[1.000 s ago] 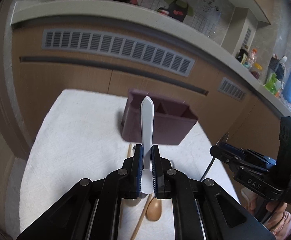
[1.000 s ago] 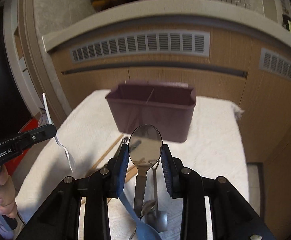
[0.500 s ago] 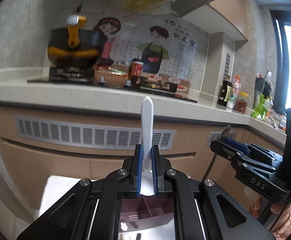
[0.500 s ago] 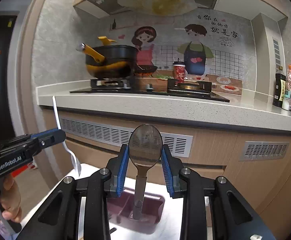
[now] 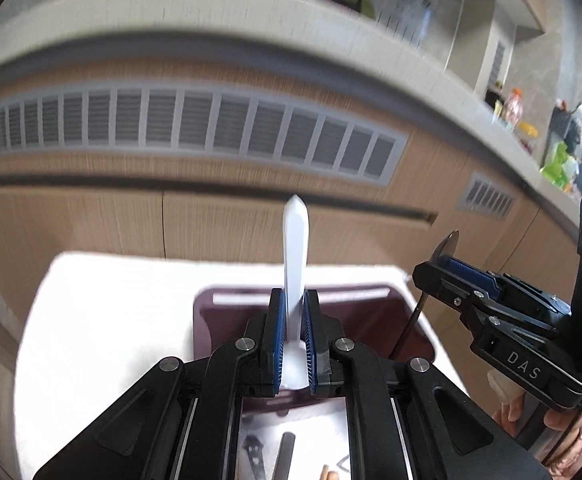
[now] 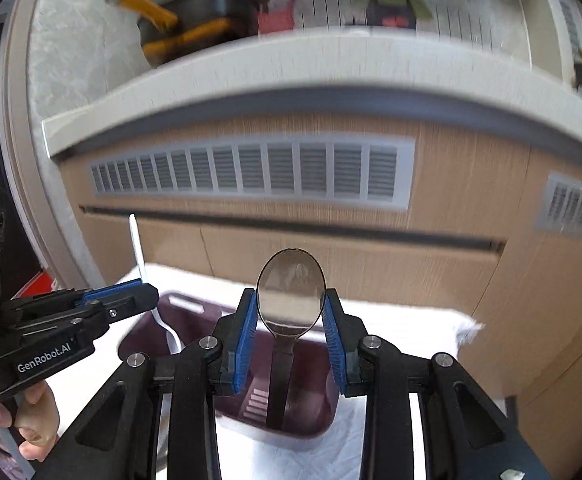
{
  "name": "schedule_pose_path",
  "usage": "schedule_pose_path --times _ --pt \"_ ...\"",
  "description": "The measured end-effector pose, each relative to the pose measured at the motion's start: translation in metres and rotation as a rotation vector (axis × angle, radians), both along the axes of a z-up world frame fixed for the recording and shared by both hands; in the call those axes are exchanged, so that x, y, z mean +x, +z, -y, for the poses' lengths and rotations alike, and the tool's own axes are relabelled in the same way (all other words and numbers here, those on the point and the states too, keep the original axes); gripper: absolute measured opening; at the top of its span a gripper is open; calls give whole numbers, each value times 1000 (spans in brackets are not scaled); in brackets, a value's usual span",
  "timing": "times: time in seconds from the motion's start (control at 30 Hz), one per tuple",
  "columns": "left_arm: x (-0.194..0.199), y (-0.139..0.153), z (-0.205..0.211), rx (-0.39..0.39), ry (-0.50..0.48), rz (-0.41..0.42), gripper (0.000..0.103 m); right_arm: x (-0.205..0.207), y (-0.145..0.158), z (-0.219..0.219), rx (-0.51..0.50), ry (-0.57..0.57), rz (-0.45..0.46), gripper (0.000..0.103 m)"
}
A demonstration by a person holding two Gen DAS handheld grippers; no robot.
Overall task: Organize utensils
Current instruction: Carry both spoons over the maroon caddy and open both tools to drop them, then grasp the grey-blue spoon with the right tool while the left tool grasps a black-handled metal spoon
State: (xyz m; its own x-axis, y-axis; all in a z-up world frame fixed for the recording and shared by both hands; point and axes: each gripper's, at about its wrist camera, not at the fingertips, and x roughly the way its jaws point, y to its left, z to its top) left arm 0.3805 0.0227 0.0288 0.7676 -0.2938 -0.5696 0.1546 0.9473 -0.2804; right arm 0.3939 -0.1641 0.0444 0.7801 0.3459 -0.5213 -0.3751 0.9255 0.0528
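Note:
My left gripper (image 5: 292, 332) is shut on a white plastic utensil (image 5: 295, 256), handle pointing up, held over the dark purple utensil holder (image 5: 395, 320). From the right wrist view the left gripper (image 6: 131, 300) shows the white utensil (image 6: 137, 248) with its lower end dipping toward the holder. My right gripper (image 6: 291, 320) is shut on a metal spoon (image 6: 291, 292), bowl up, handle hanging down into the holder (image 6: 307, 408). In the left wrist view the right gripper (image 5: 447, 268) holds the spoon (image 5: 445, 246) edge-on at the holder's right side.
The holder stands on a white towel (image 5: 111, 320) on a small table. Loose utensils (image 5: 283, 456) lie on the towel under the left gripper. Wooden cabinet fronts with vents (image 6: 251, 168) and a countertop (image 6: 291, 64) rise just behind.
Both grippers have tilted back down from facing the stove wall. Both utensils are now lower, over the holder, with the spoon's handle inside it.

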Motion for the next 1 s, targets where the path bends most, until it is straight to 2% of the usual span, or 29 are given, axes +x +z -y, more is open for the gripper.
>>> schedule_pose_path --times 0.13,0.27,0.37,0.43,0.5,0.57,0.7,0.87,0.93,1.0 --pt "1 -18 -1 -14 -4 -59 12 8 -23 0 -4 12 -63 31" --pt "-13 -9 -7 -37 3 -41 13 1 -25 1 -23 -15 -39 33" --pt "-33 3 -17 -41 24 -12 27 -12 -16 9 -14 -25 -3 47" --pt "-49 9 -24 -24 47 6 43 -28 -11 13 -25 -32 29 56" --pt "-65 12 -27 8 61 18 44 -44 -9 16 -56 -45 54 68" --pt "-81 11 -28 41 59 18 45 -64 -12 15 -111 -37 64 75" --pt "-111 -3 -32 71 49 -22 53 -101 -28 11 -235 -11 66 102" --pt "-142 -36 -34 79 34 -125 57 -139 -58 12 -293 30 14 103" --pt "-154 -50 -30 113 16 -165 64 -148 -69 15 -285 37 -19 103" --pt "-167 -64 -27 155 2 -196 65 -156 -80 18 -270 62 -58 103"
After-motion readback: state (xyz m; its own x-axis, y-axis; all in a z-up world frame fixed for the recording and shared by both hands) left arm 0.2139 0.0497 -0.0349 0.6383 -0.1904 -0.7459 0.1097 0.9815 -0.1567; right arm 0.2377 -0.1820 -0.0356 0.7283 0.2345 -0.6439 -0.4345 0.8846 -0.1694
